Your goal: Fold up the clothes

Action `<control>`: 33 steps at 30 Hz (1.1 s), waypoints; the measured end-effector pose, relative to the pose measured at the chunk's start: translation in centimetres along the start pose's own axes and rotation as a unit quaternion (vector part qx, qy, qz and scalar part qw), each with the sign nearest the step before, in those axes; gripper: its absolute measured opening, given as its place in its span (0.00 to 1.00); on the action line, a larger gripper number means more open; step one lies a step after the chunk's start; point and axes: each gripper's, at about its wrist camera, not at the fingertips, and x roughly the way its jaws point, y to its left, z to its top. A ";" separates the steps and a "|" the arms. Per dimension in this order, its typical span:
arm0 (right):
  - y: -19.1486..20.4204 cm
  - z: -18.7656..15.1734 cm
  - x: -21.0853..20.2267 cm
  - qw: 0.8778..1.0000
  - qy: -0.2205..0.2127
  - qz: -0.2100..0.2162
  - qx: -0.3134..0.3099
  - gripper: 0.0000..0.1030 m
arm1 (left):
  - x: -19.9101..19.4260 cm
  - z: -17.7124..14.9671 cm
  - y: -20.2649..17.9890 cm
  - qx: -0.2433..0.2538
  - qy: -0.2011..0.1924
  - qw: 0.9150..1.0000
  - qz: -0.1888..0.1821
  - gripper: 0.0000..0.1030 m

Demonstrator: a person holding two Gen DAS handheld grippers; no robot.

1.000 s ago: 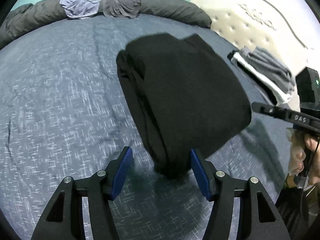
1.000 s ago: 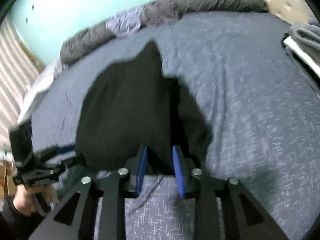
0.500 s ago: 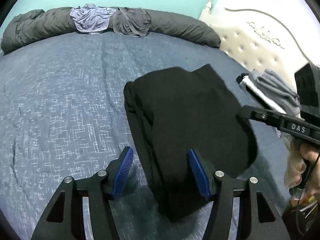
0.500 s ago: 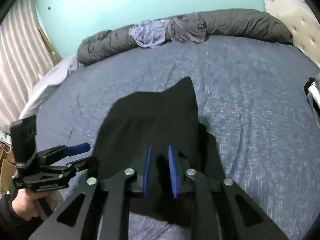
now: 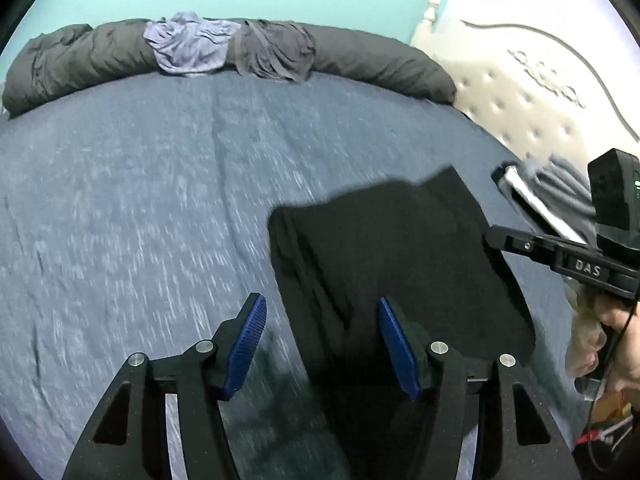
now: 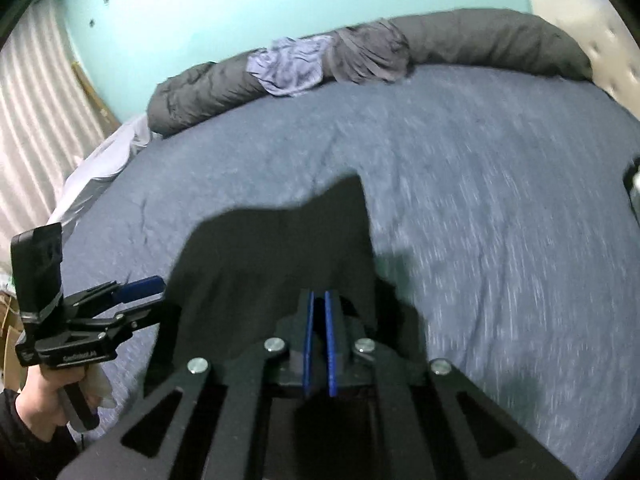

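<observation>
Black garment, lower centre: soft, light, limp; we grip edges. Left gripper gapes; right gripper pinches garment.

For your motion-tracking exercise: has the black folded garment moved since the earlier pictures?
Yes. In the left wrist view the black folded garment now sits lower and farther right, away from the grey rolled duvet along the far edge of the bed.

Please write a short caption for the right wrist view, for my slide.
Right tongs shut on a folded black garment over a blue bed; left tongs open beside it.
</observation>
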 end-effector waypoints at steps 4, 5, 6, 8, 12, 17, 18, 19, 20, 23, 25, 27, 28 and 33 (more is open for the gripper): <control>0.9 2.2 2.4 0.999 0.026 -0.013 -0.035 0.04 | 1.4 1.6 0.4 -0.004 0.005 1.000 -0.003 0.61; 0.6 2.6 3.2 0.999 0.037 -0.018 -0.033 0.04 | 1.9 2.0 0.4 -0.004 0.009 1.000 -0.004 0.61; 0.3 3.1 3.9 0.998 0.047 -0.022 -0.031 0.04 | 2.6 2.2 0.5 -0.004 0.016 1.000 -0.004 0.61; -0.4 3.6 5.1 0.997 0.063 -0.030 -0.023 0.02 | 4.1 2.6 0.6 -0.006 0.031 0.999 -0.004 0.61; -1.4 3.3 7.0 0.995 0.092 -0.038 -0.006 0.02 | 6.4 2.5 0.9 -0.008 0.058 0.998 -0.002 0.61; -2.7 2.8 8.8 0.993 0.104 -0.047 0.015 0.00 | 7.3 2.6 0.8 -0.006 0.073 0.997 -0.002 0.61; -2.8 2.9 8.8 0.993 0.107 -0.044 0.018 0.00 | 7.4 2.6 0.8 -0.007 0.077 0.997 -0.001 0.61; -2.7 3.1 8.6 0.993 0.110 -0.043 0.018 0.00 | 7.2 2.7 0.8 -0.010 0.078 0.997 -0.002 0.61; -2.5 3.4 8.1 0.993 0.109 -0.041 0.009 0.00 | 6.9 2.8 1.0 -0.014 0.079 0.997 -0.003 0.61; -2.1 4.2 4.6 0.996 0.079 -0.031 0.016 0.05 | 4.8 3.0 1.0 -0.018 0.069 0.997 0.000 0.62; -2.8 3.7 1.1 0.998 0.043 -0.019 0.051 0.08 | 3.0 2.8 1.3 -0.029 0.060 0.998 -0.004 0.62; -3.5 2.5 -1.6 0.996 0.024 -0.005 0.086 0.26 | 1.2 2.3 1.9 -0.050 0.051 0.997 -0.013 0.62; -3.9 1.5 -2.6 0.995 0.020 0.000 0.099 0.30 | 0.4 1.8 2.1 -0.060 0.048 0.997 -0.019 0.62; -4.2 -4.3 -6.3 0.990 -0.002 0.017 0.138 0.30 | -2.2 -1.9 1.6 -0.080 0.051 0.995 -0.044 0.63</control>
